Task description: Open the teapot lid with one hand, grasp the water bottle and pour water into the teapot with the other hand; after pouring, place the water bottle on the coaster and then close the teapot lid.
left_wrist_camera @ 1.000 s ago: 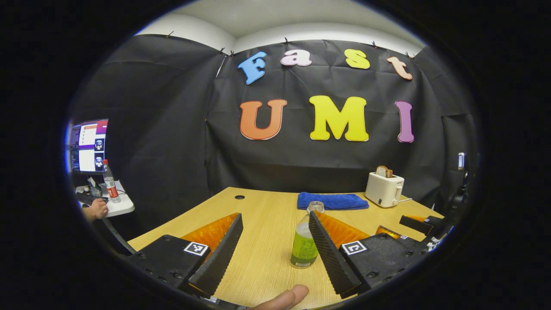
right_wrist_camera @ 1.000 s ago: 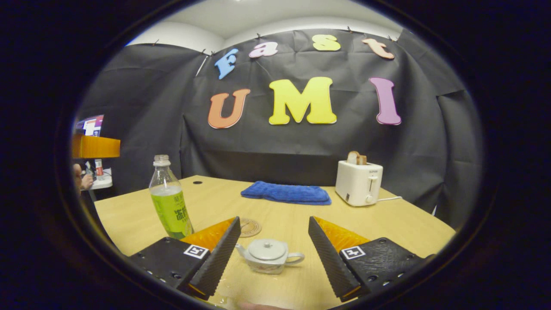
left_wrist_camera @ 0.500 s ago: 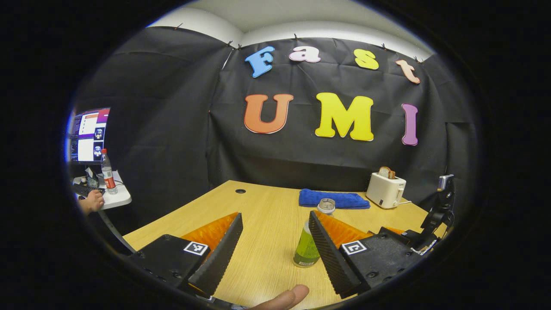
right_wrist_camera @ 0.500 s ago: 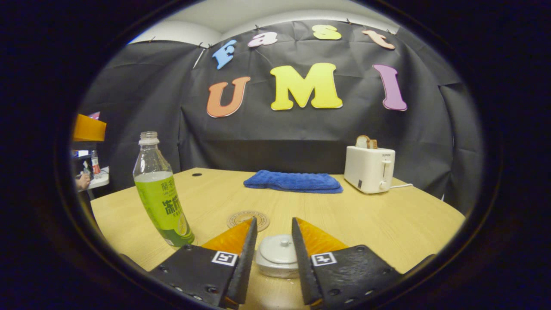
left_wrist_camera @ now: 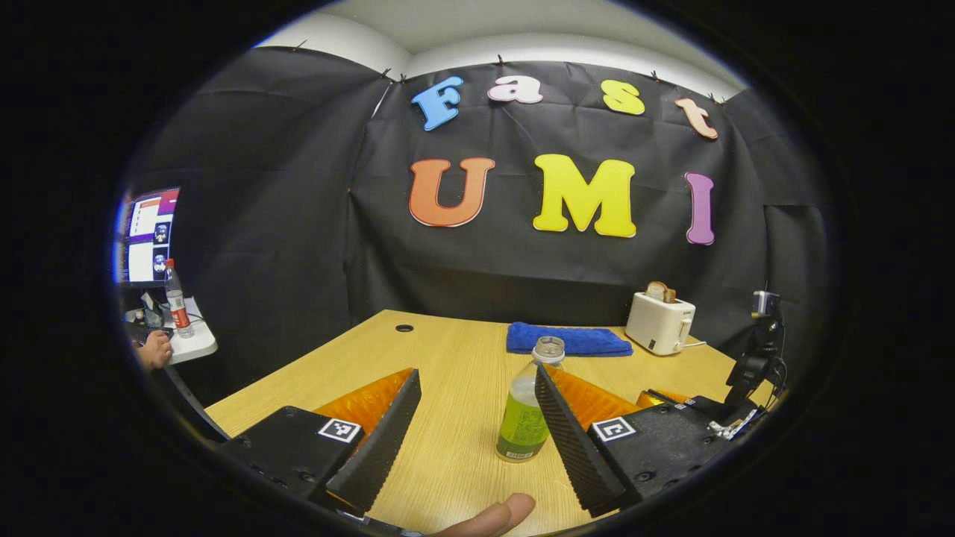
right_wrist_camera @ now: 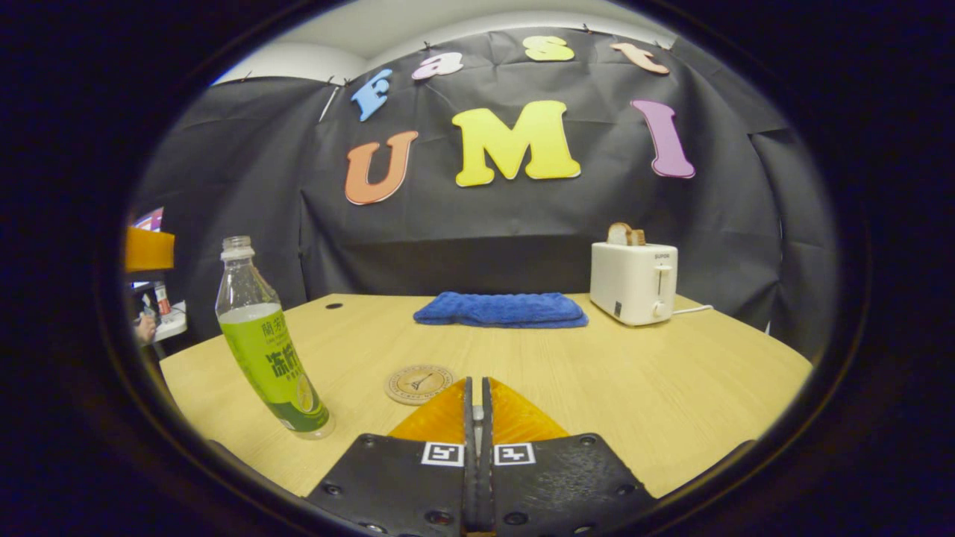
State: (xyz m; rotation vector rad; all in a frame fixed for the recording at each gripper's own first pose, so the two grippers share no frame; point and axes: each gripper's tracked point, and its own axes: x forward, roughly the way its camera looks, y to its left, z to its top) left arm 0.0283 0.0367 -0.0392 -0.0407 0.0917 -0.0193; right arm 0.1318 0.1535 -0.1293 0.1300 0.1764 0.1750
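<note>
The right hand-held gripper is pressing its fingers together; anything pinched between them is hidden. The left hand-held gripper is gaping wide, the water bottle standing mid-worktop beside its right finger, contact unclear. The coaster is lying nearby.

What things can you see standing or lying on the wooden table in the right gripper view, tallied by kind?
water bottle: 1
coaster: 1
blue towel: 1
toaster: 1
Total: 4
</note>
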